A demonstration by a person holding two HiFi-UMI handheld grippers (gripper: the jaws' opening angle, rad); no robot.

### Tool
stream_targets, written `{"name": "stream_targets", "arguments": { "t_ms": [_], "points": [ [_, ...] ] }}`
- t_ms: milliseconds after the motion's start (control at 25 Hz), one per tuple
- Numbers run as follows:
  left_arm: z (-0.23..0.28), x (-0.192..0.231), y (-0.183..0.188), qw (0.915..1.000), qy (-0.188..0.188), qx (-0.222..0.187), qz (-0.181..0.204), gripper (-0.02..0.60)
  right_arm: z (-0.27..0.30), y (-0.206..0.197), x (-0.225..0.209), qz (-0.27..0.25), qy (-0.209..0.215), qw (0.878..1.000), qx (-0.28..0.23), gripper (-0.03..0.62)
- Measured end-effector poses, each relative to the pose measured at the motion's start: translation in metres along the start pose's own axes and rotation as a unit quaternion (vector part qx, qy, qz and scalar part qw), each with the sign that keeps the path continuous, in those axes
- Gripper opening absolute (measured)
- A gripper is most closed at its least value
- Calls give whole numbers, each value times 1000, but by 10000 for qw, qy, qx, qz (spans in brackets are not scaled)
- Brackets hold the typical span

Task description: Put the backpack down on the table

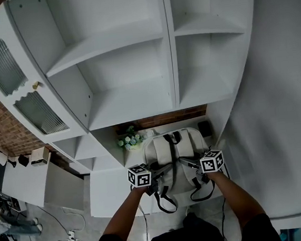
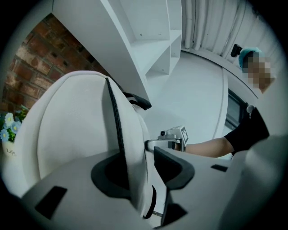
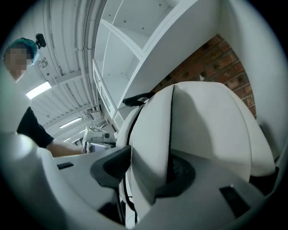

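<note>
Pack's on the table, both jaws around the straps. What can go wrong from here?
1. Straps lie between the open jaws of the left gripper and right gripper. Pulling back could snag them and drag the backpack off the table.
2. It seems to stand upright and may tip onto the flowers beside it.

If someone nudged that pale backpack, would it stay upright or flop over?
Probably soft: the backpack looks like padded fabric, so it may sag or tip when pushed. Its straps trail loose in loops, so they would likely dangle if it were lifted.
</note>
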State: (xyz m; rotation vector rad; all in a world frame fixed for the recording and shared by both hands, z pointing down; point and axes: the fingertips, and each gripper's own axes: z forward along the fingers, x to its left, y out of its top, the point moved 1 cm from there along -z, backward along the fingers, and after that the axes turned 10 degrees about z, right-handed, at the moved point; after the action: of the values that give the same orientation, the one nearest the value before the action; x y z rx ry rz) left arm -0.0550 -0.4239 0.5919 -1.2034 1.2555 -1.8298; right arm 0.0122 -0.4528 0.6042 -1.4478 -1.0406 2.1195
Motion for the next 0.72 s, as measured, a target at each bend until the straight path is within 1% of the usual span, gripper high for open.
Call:
{"name": "stream_targets", "arguments": {
  "t_ms": [120, 200, 320, 400, 480, 560, 640, 720],
  "points": [
    [-8, -5, -2, 9999, 113, 19, -15, 175, -8, -2, 1, 102, -229, 9995, -191, 175],
    [-13, -7, -3, 9998, 183, 2, -36, 189, -14, -4, 2, 40, -399, 9989, -243, 191],
    [-20, -11, -10, 9997, 191, -61, -148, 195, -25, -7, 1, -22, -715, 9970, -310, 209],
    [-27, -12, -13, 9992, 359, -113, -112, 199, -32, -10, 0, 41, -909, 9951, -377, 223],
    [-36, -9, -13, 9976, 634, -261, -21, 201, -38, -16, 0, 181, -997, 9940, -407, 231],
    [-44, -6, -13, 9955, 832, -449, -39, 201, -42, -26, 0, 221, -1036, 9938, -328, 236],
    [-51, -7, -17, 9945, 895, -531, -155, 201, -45, -34, 3, 133, -1125, 9933, -251, 237],
    [-56, -9, -21, 9944, 887, -524, -230, 201, -47, -37, 7, 139, -1152, 9928, -288, 250]
  ]
}}
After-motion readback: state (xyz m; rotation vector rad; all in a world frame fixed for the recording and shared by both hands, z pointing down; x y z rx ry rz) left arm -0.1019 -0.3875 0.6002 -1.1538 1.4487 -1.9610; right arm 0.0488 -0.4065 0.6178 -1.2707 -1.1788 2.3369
